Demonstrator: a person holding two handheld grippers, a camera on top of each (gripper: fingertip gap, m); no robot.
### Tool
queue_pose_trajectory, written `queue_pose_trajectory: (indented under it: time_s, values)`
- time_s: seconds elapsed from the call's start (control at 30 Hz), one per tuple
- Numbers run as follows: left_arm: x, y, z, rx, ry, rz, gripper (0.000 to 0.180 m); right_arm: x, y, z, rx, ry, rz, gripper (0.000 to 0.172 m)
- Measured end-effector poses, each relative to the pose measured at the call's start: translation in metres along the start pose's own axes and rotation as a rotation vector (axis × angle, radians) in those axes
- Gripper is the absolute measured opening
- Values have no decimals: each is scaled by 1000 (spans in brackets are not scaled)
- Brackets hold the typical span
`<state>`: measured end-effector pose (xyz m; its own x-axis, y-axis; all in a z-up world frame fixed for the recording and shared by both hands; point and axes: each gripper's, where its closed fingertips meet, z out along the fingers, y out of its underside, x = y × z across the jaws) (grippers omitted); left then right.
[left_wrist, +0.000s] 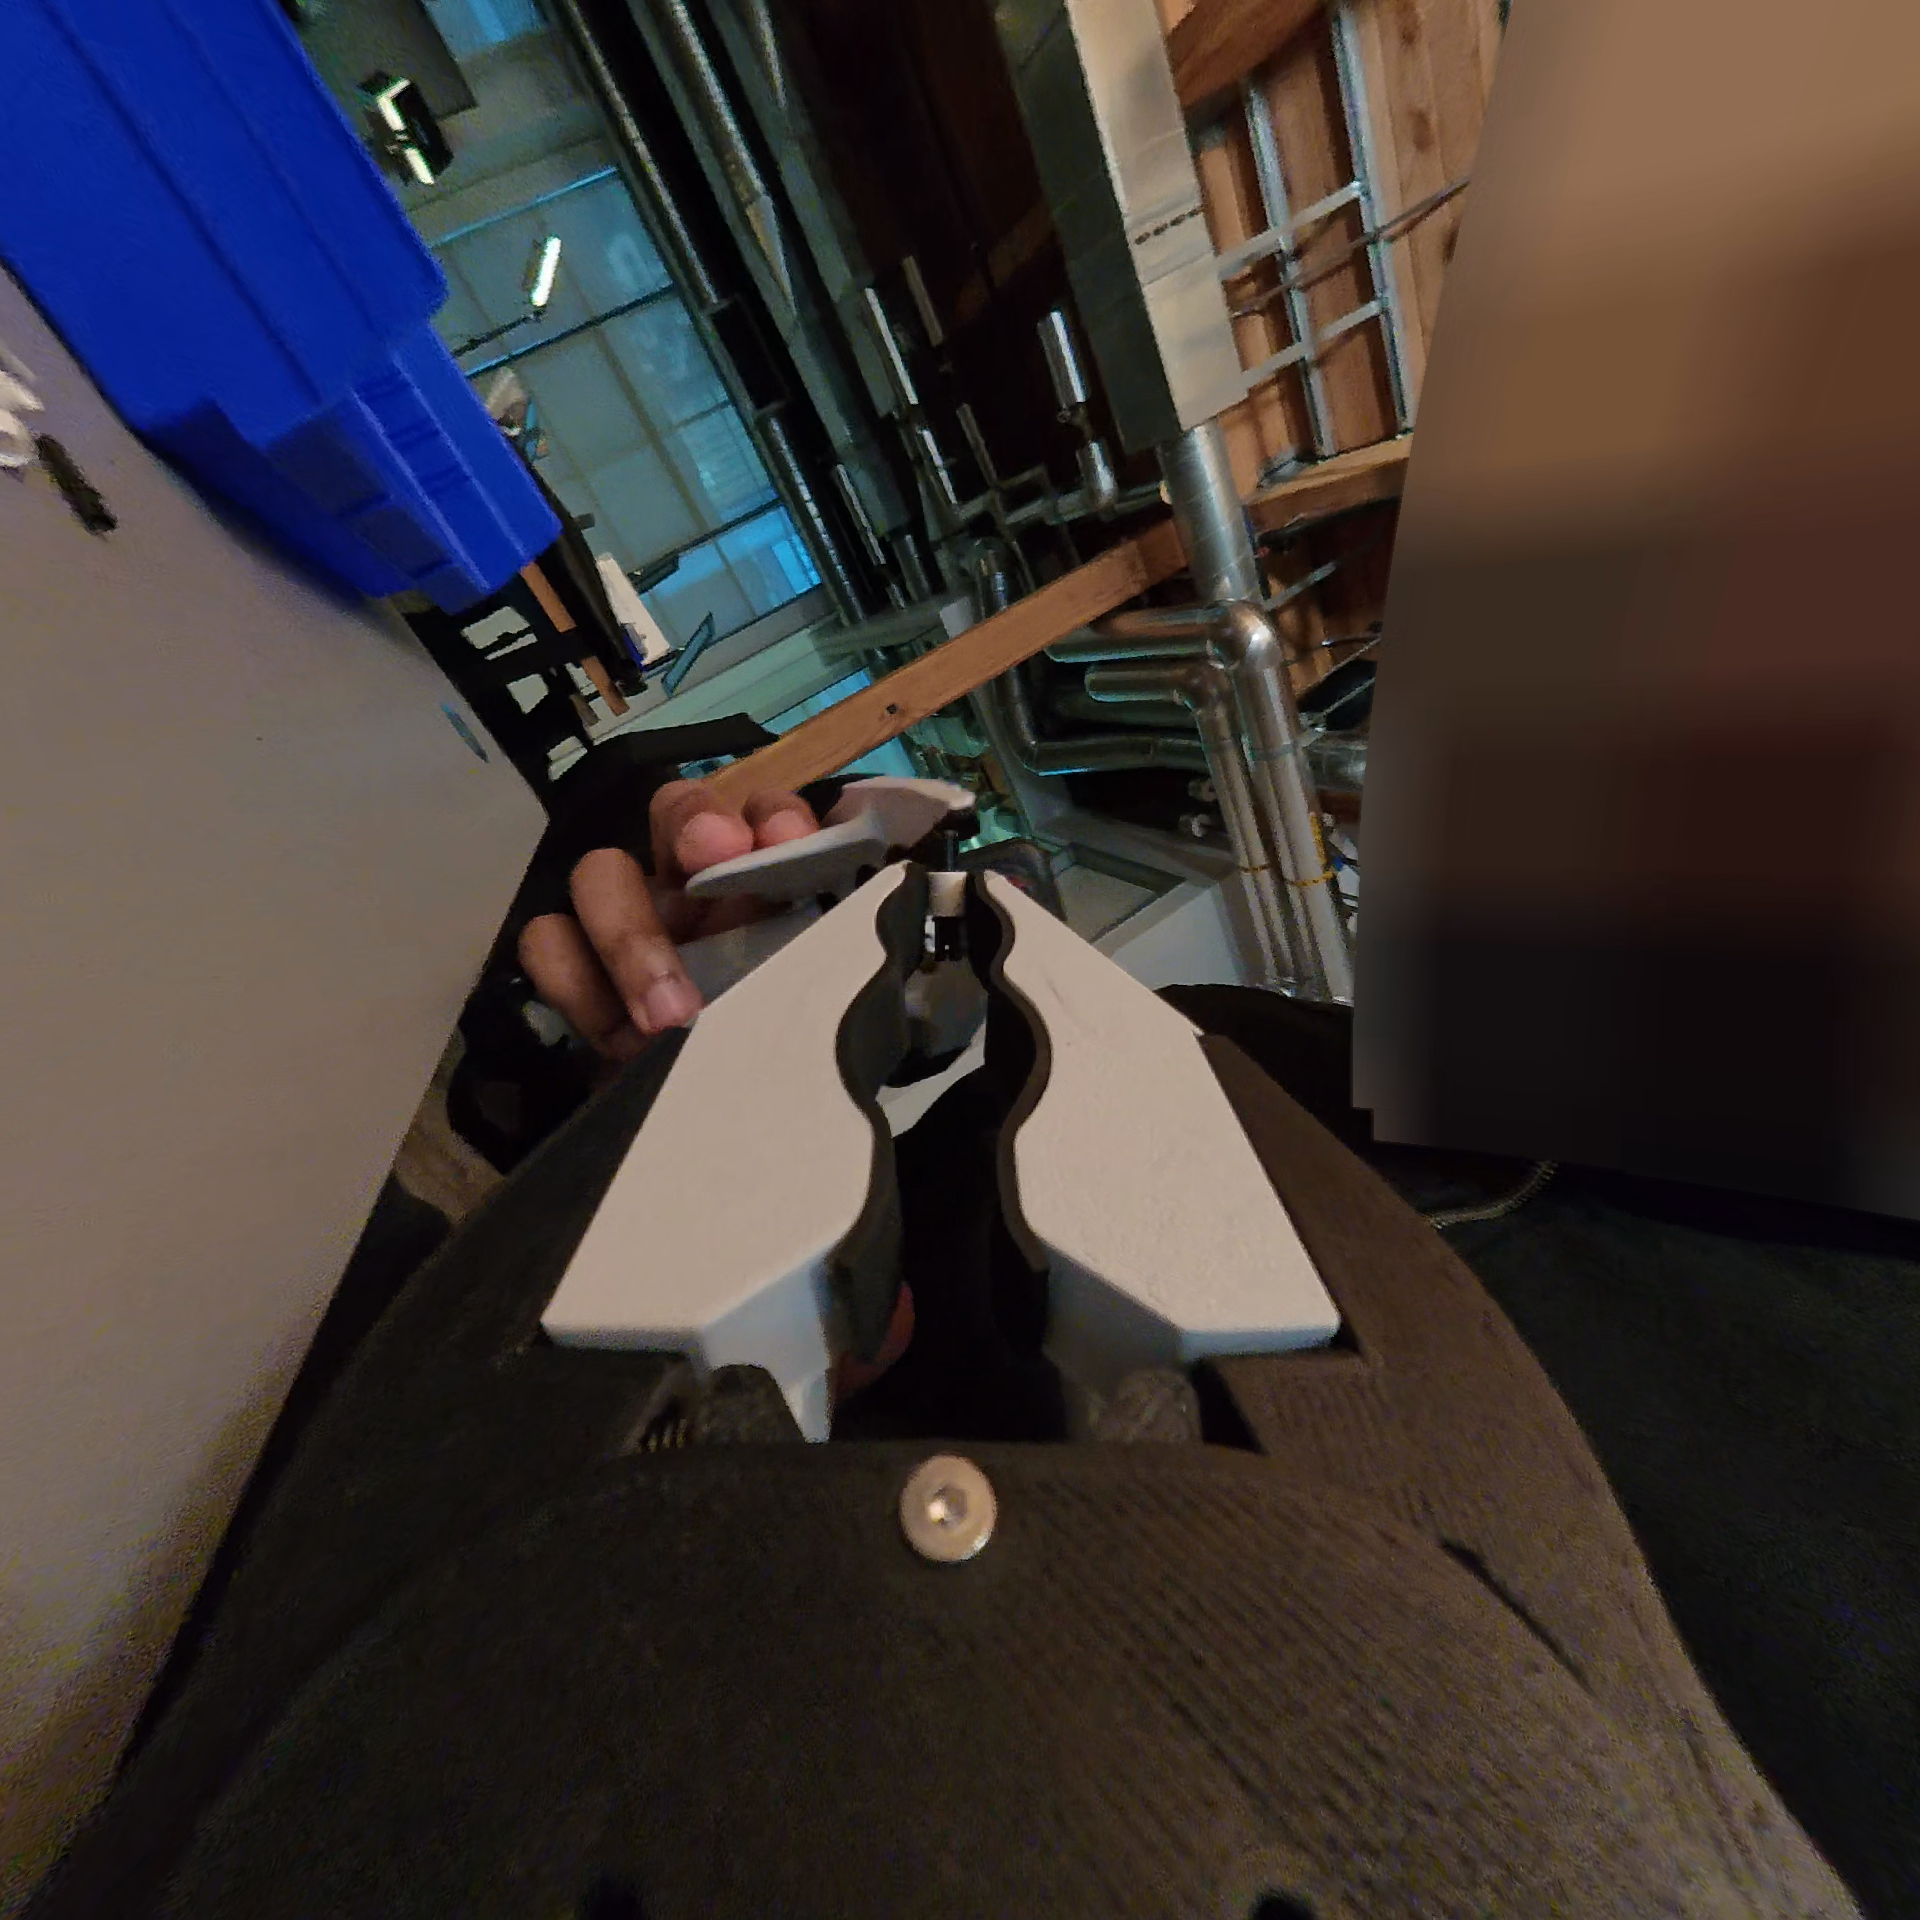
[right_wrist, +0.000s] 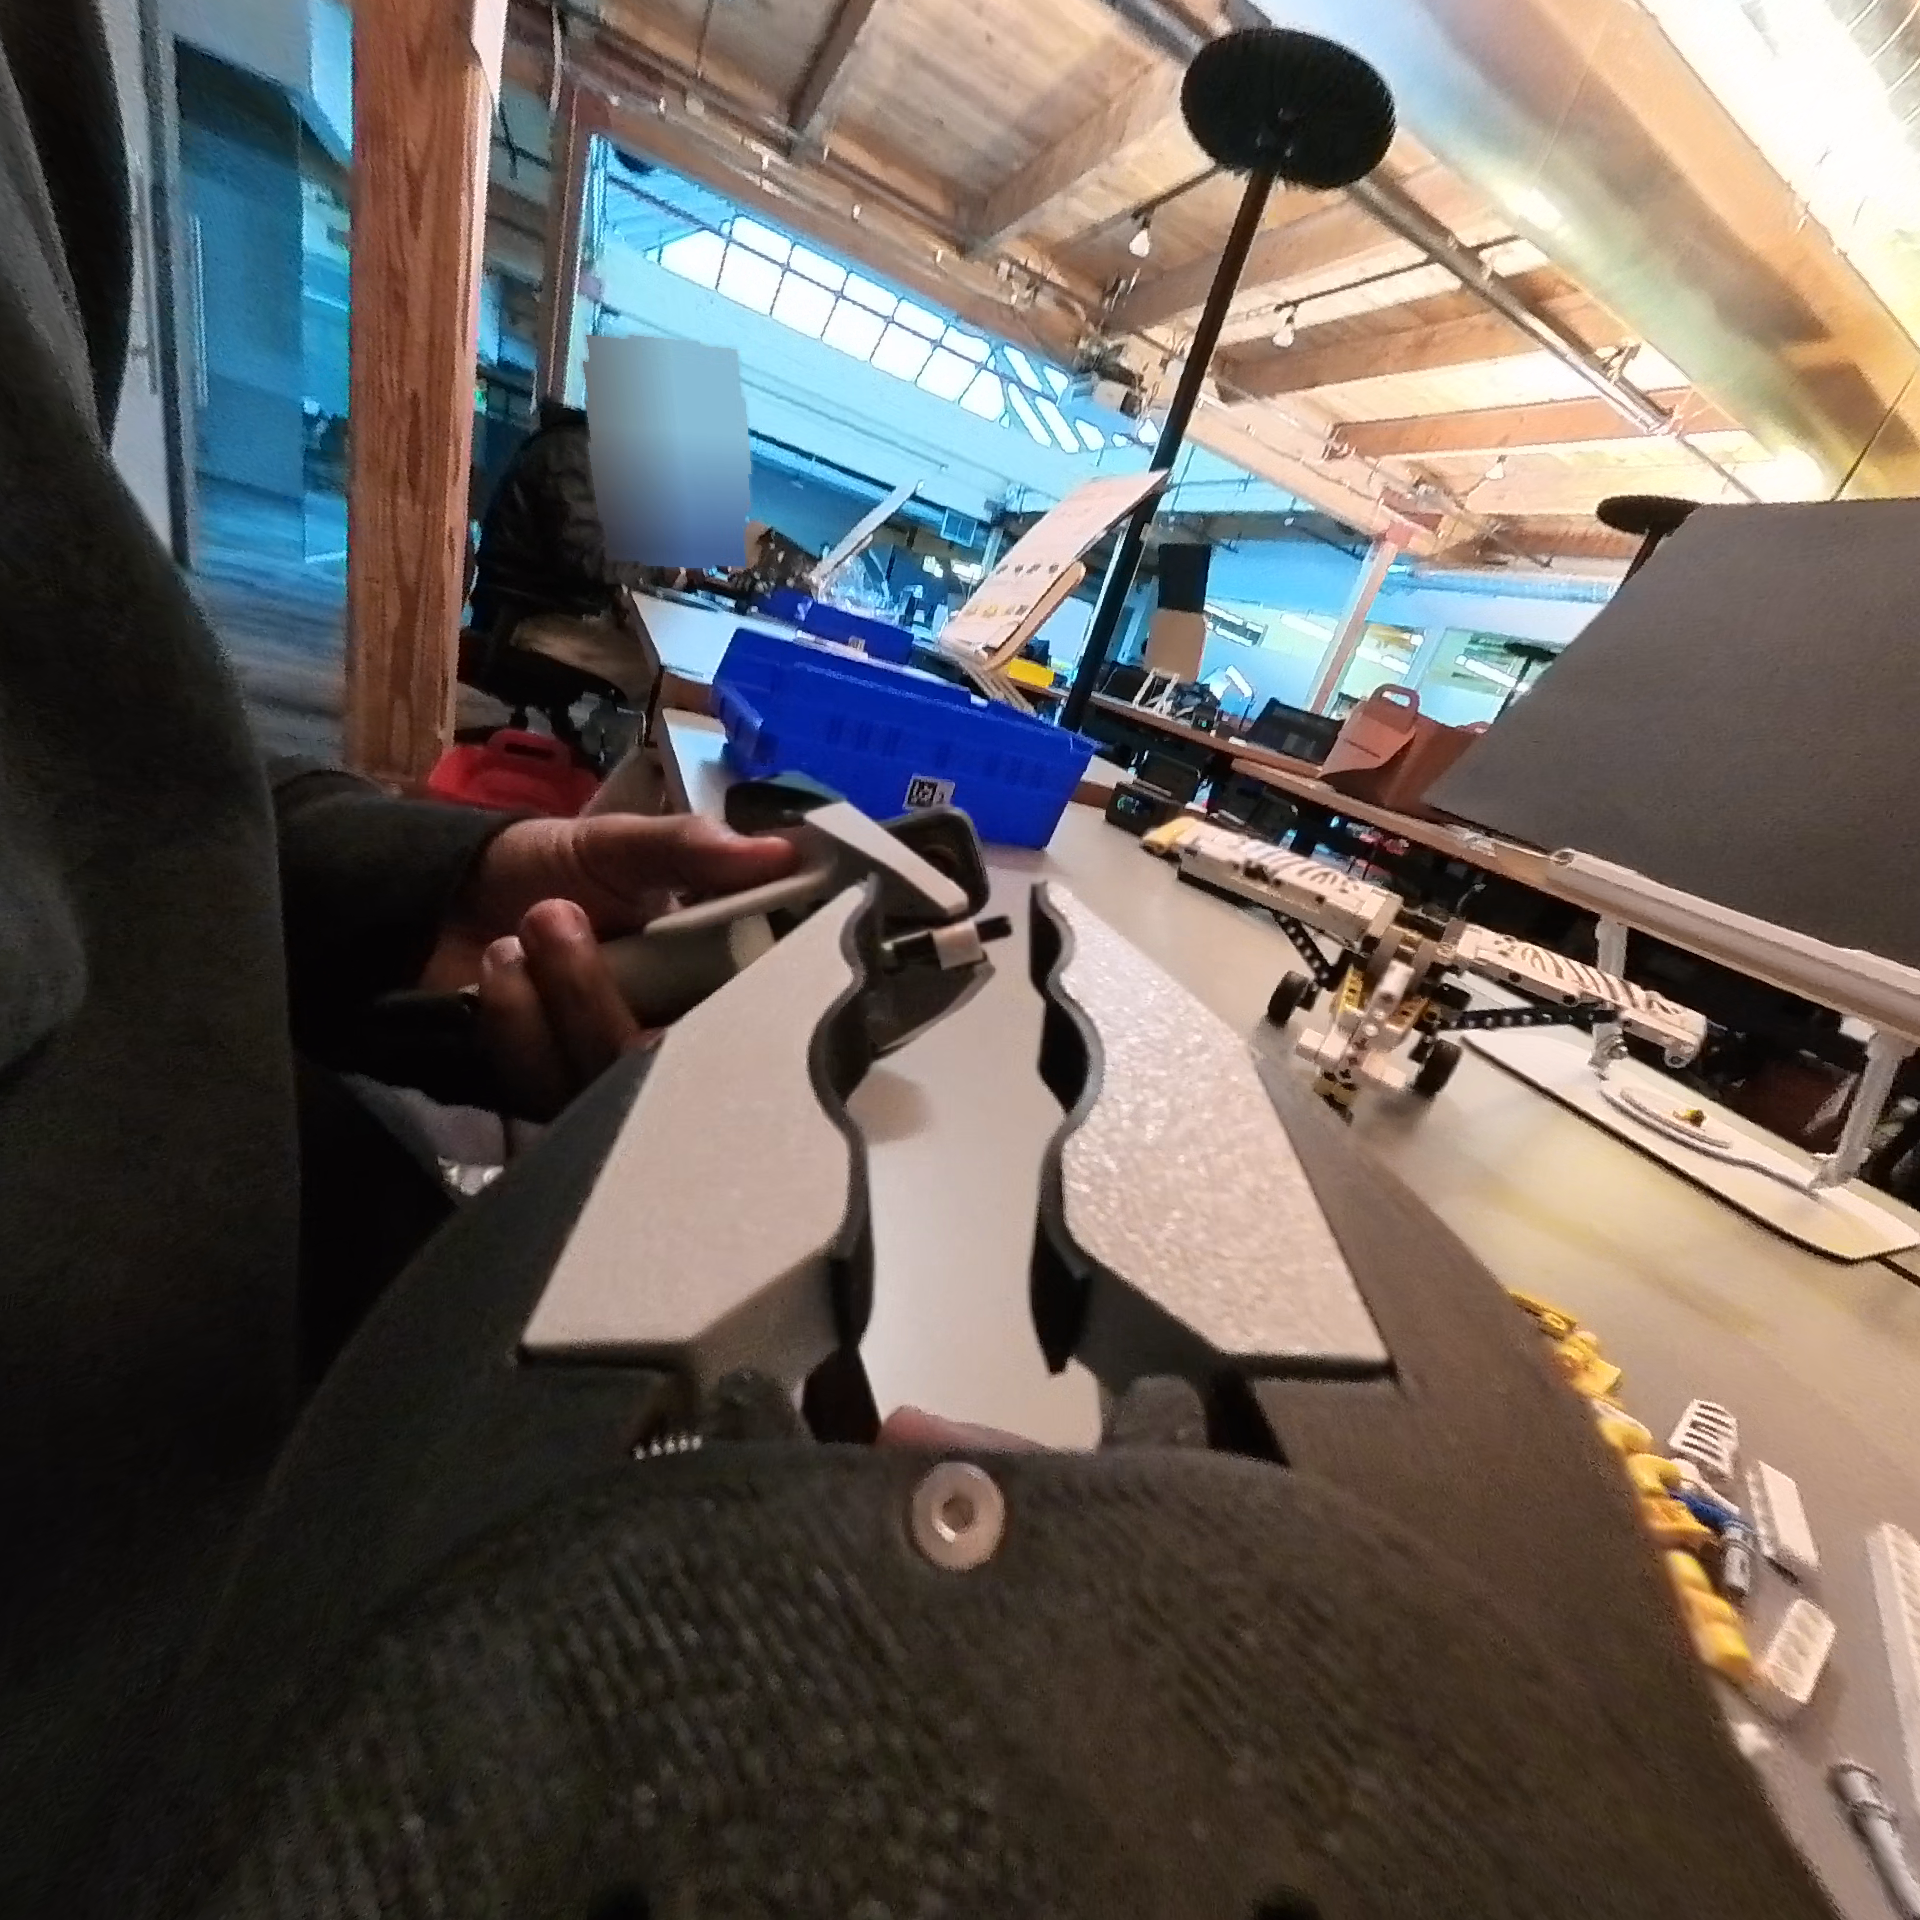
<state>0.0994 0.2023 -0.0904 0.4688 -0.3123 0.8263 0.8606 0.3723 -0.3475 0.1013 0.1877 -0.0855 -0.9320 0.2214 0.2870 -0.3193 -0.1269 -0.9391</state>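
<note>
The left gripper is drawn nearly closed, and a small white-and-black piece is pinched between the dark pads at its very tips; the same piece, a white sleeve on a thin black pin, is seen from the right wrist view projecting from those tips. The right gripper is held partly open, its fingertips standing either side of that piece without contact; nothing is clamped by it. The two grippers are pointed at each other, tips almost meeting, above the near edge of a grey table. The person's left hand is seen wrapped round the left gripper's handle, and the right hand round the other's. A blue bin is set on the far left part of the table. To the right, a white, black and yellow brick-built model on small black wheels is standing, well apart from the jaws, with a flat white board beyond it. Loose yellow and white small parts are scattered at the near right edge. A black pole with a round head is seen rising behind the bin. Much of the left wrist view is blocked by the gripper's own body and by dark clothing.
</note>
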Motion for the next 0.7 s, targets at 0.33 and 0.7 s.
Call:
queue_pose_trajectory:
  time_s: [0.33, 0.7]
  values:
    - [-16, 10, -5, -91, -94, -9, 6, -6, 30, -9, -259, -63, -212, 27]
    - [-29, 25, -10, -223, -196, -24, 6, -17, 39, -16, -300, -149, -230, 16]
